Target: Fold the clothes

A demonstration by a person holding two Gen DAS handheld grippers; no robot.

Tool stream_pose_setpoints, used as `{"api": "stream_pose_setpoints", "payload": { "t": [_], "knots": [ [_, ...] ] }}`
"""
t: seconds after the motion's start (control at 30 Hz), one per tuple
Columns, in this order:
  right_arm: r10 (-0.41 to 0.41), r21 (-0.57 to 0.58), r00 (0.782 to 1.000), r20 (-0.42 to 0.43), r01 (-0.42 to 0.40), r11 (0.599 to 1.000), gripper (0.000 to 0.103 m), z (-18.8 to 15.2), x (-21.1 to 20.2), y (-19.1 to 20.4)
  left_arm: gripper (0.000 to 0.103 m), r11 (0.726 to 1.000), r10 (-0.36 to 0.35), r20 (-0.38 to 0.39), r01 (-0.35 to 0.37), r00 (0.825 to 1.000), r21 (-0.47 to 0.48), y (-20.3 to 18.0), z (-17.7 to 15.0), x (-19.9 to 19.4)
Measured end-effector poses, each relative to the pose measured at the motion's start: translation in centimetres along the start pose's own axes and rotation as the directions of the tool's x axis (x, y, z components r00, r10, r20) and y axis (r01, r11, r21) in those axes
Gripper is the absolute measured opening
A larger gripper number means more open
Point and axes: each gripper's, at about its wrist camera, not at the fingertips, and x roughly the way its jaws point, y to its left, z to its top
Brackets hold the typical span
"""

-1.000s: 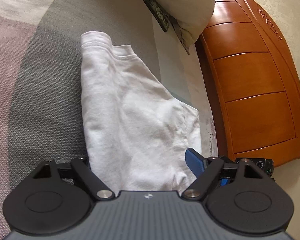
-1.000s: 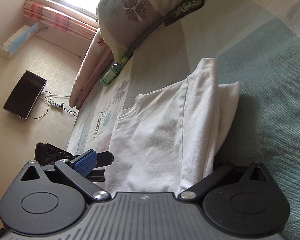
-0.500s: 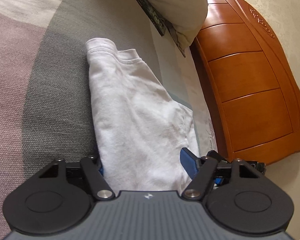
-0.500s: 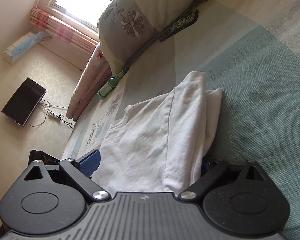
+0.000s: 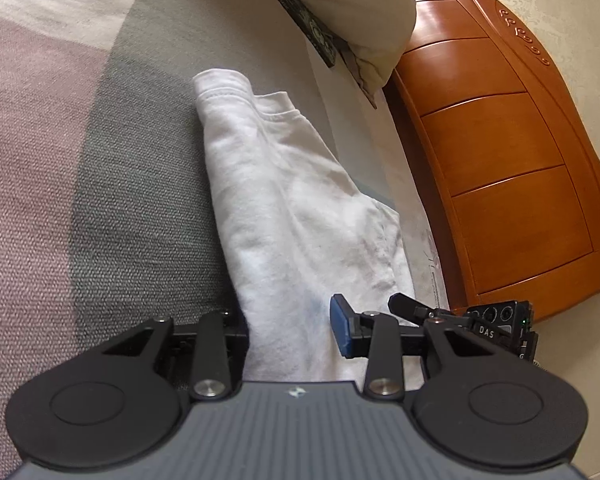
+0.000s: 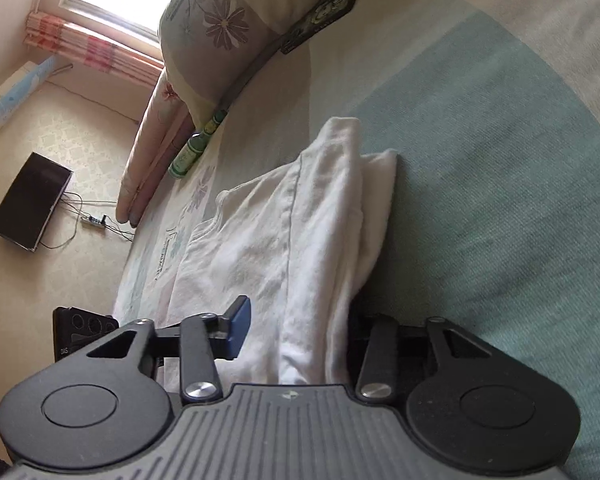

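A white shirt [image 5: 300, 208] lies folded lengthwise into a long strip on the striped bed cover [image 5: 140, 200]. My left gripper [image 5: 290, 328] holds one corner of its near end, cloth bunched between the narrowed jaws; the blue pad [image 5: 342, 332] presses its side. In the right wrist view the same shirt [image 6: 284, 240] runs away from my right gripper [image 6: 296, 332], which is shut on the other near corner. Its right finger is hidden under the cloth. The two grippers sit side by side at the bed's edge.
A wooden headboard [image 5: 500, 160] stands along the right of the left view, with a pillow [image 5: 360, 8] against it. In the right view a flowered pillow [image 6: 220, 28] and a green bottle [image 6: 192, 152] lie beyond the shirt. A dark screen [image 6: 28, 200] is off the bed.
Both grippers' jaws have narrowed from wide open onto the shirt's near end. The views have shifted slightly along the cloth.
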Motion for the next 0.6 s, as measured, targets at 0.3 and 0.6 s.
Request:
{"api": "stream_pose_setpoints", "payload": {
  "t": [0.3, 0.6],
  "knots": [
    [-0.067, -0.034, 0.998, 0.004, 0.067, 0.997, 0.017, 0.0, 0.4, 0.8, 0.02, 0.996, 0.088, 0.005, -0.088, 0.996, -0.013, -0.7, 0.0, -0.1],
    [-0.17, -0.204, 0.98, 0.103, 0.188, 0.961, 0.017, -0.6, -0.8, 5.6, 0.013, 0.991, 0.124, 0.025, -0.125, 0.992, 0.041, -4.7, -0.1, -0.3]
  ]
}}
